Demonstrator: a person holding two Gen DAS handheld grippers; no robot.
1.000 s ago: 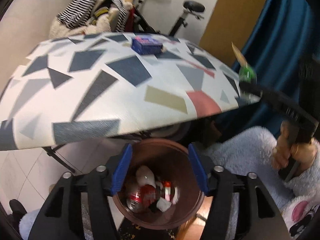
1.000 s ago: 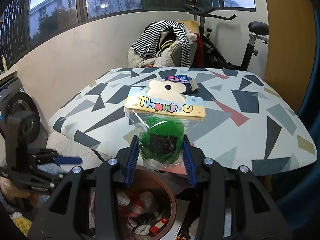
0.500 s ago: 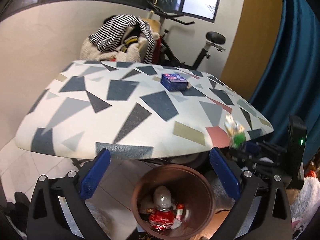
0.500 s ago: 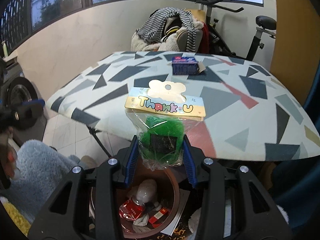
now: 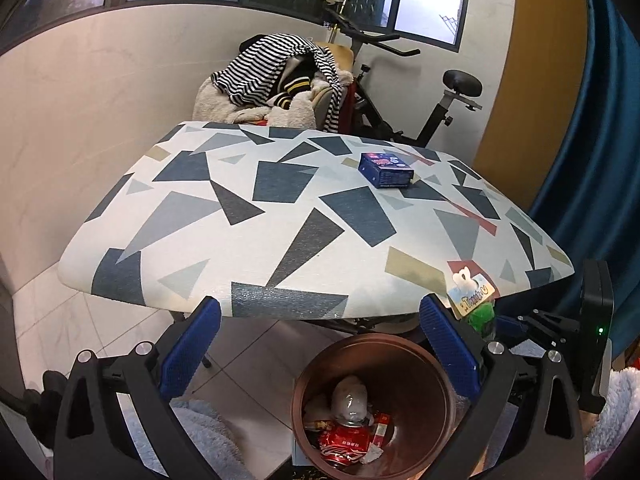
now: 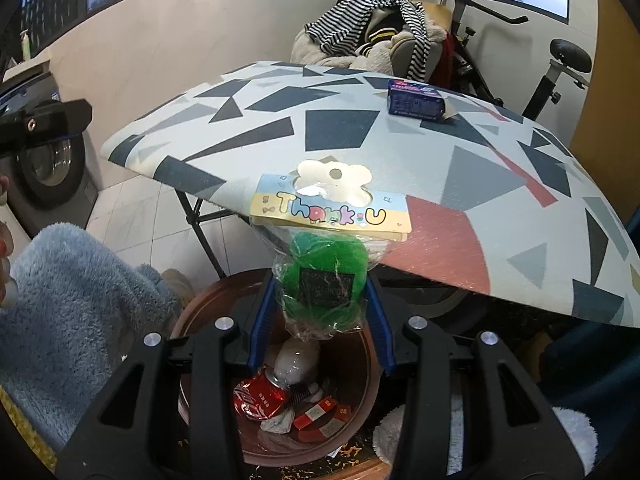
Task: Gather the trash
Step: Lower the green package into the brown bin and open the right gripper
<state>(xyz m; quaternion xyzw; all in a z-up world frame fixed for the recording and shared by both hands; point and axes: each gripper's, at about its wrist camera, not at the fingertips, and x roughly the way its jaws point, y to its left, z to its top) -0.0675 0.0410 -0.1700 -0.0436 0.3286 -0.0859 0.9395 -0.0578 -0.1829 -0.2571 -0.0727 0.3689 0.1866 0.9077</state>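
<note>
My right gripper (image 6: 320, 312) is shut on a clear bag with a green sponge and a "Thank U" card (image 6: 322, 276). It holds the bag above the brown trash bin (image 6: 352, 420), which holds a crushed red can (image 6: 260, 398) and wrappers. My left gripper (image 5: 320, 352) is open and empty, above and behind the same bin (image 5: 424, 400). The held bag also shows in the left wrist view (image 5: 476, 304), at the table's near right corner. A blue box (image 5: 386, 170) lies on the patterned table (image 5: 248, 216).
An exercise bike (image 5: 436, 112) and a chair piled with striped clothes (image 5: 280, 80) stand behind the table. A blue curtain (image 5: 592, 140) hangs at right. A washing machine (image 6: 44, 176) is at left. Fluffy blue fabric (image 6: 68, 300) is beside the bin.
My left gripper has opened wide and pulled back from the bin. My right gripper has carried the bag off the table edge to above the bin.
</note>
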